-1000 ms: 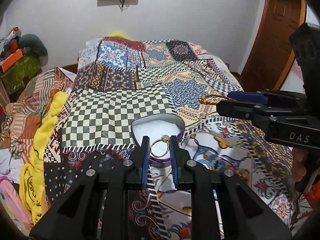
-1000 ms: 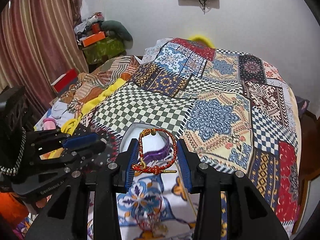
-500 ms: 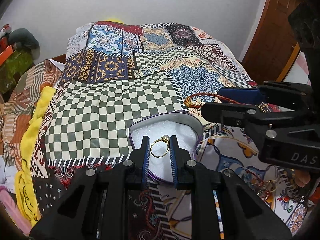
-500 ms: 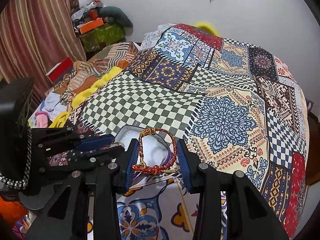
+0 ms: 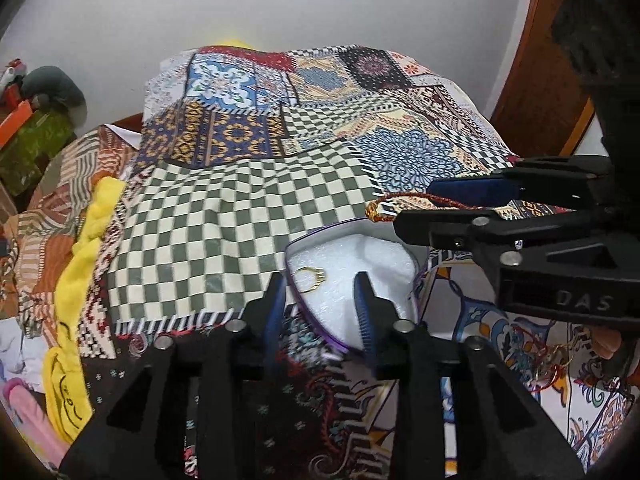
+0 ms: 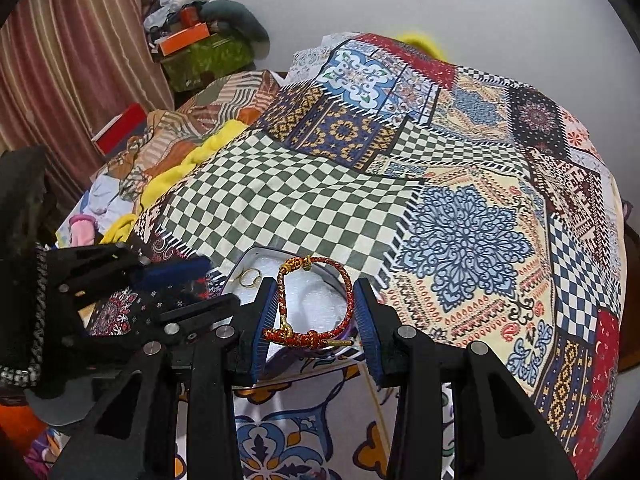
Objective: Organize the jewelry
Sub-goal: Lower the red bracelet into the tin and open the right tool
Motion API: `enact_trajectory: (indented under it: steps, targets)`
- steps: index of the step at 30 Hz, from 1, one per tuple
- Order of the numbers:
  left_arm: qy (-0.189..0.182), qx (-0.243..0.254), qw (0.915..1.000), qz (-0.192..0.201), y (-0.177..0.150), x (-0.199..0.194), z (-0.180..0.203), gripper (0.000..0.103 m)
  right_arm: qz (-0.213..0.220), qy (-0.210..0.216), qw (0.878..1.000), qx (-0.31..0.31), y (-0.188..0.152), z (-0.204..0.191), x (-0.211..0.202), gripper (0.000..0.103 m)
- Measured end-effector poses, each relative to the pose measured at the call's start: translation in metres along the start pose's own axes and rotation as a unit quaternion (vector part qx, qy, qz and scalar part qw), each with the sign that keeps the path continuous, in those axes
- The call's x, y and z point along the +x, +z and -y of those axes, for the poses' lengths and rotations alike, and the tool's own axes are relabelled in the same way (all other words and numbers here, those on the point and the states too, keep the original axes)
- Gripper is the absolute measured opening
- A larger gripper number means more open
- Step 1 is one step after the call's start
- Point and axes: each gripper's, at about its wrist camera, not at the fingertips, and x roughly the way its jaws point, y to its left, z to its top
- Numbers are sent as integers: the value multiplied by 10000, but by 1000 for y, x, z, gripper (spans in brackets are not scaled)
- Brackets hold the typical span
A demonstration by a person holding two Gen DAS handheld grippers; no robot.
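A heart-shaped purple box [image 5: 416, 276] with white foam lining lies on the patterned bedspread; it also shows in the right wrist view [image 6: 256, 254]. A gold ring [image 5: 311, 279] lies on the foam, also seen in the right wrist view [image 6: 250, 277]. My left gripper [image 5: 320, 304] is open and empty over the box's near edge. My right gripper [image 6: 315, 312] is shut on a red and gold braided bracelet [image 6: 316, 300] and holds it above the box. The bracelet [image 5: 400, 204] also shows in the left wrist view, sticking out of the right gripper [image 5: 460, 208].
More jewelry [image 5: 548, 360] lies on the bedspread at the near right. A yellow cloth [image 5: 80, 272] and piled clothes lie along the bed's left side. Boxes [image 6: 200, 52] stand by the curtain. A wooden door [image 5: 536, 80] is at the right.
My left gripper has opened and let go of the gold ring, which now lies on the foam in the box. The right gripper has moved closer over the box with the bracelet.
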Motion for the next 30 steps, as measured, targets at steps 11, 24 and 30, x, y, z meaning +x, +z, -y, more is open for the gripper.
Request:
enact_trajectory:
  steps: [11, 24, 30]
  targets:
    - [97, -171, 9998, -87, -13, -11, -23, 40, -420, 105, 9988, -235, 1, -17, 26, 35]
    - [44, -149, 9997, -188, -21, -19, -21, 40, -497, -144, 9978, -416, -6, -25, 18, 42]
    - [64, -87, 9999, -132, -21, -34, -11, 40, -370, -233, 9983, -398, -10, -25, -2, 42]
